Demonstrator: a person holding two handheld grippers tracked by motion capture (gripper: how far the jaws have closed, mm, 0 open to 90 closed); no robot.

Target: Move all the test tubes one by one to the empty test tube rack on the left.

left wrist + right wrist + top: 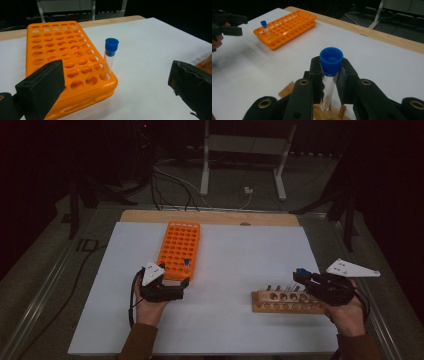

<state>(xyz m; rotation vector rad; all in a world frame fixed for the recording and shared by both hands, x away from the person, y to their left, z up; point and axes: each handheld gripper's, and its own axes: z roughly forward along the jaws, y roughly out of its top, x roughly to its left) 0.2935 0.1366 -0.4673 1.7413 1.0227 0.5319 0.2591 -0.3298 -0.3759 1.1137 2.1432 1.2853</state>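
Observation:
A clear tube with a blue cap [331, 60] stands upright between the jaws of my right gripper [330, 75], which is shut on it just below the cap. The tube's foot hangs over a wooden rack [286, 301] that holds several more tubes; my right gripper [305, 277] is above its right end. An orange rack [179, 249] lies on the left, with one blue-capped tube [110, 56] upright in a near corner hole. My left gripper [116, 71] is open, its jaws wide apart with this corner between them, touching nothing. My left gripper [175, 275] sits at the rack's near edge.
A white sheet [225, 270] covers the wooden table [210, 216]. Most holes of the orange rack [287, 27] stand vacant. Beyond the table's far edge are cables and a white stand [242, 160] on the floor. The other hand and its gripper [227, 23] show at far left.

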